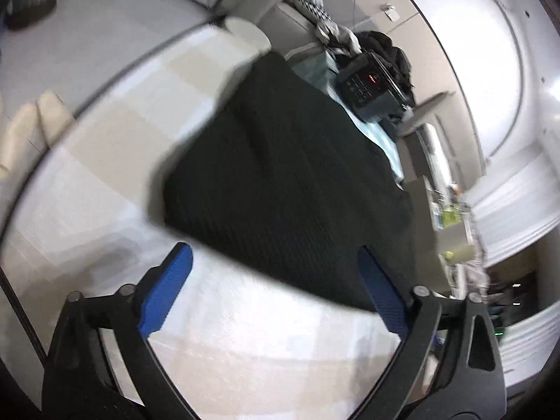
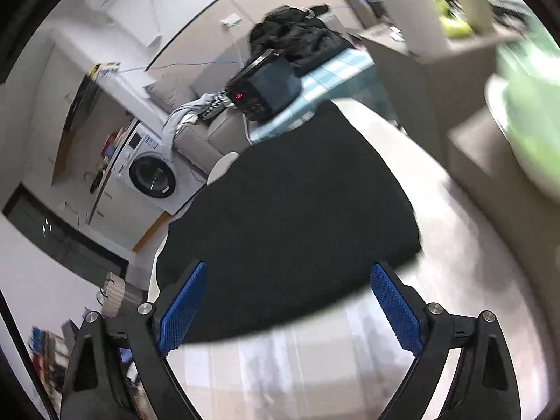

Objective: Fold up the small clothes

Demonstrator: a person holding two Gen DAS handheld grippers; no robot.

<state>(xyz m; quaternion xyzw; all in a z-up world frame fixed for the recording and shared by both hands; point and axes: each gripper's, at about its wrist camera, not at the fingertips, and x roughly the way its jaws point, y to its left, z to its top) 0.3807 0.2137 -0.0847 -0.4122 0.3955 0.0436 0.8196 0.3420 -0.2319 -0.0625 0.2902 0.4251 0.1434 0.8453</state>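
Observation:
A black ribbed garment [image 1: 280,175] lies flat on the pale round table [image 1: 245,332]. In the right wrist view the same black garment [image 2: 290,217] covers the table's [image 2: 437,245] far half. My left gripper [image 1: 274,262] hangs above the garment's near edge, blue pads spread wide, nothing between them. My right gripper [image 2: 287,276] is likewise open over the near hem, pads apart and not touching the cloth. Both views are blurred by motion.
Beyond the garment a dark box with a keypad [image 1: 367,87] sits on a light blue checked cloth [image 2: 332,70], with a heap of dark clothes [image 2: 297,38] behind. A washing machine [image 2: 150,171] stands at the left. A green blurred object [image 2: 525,105] is at the right.

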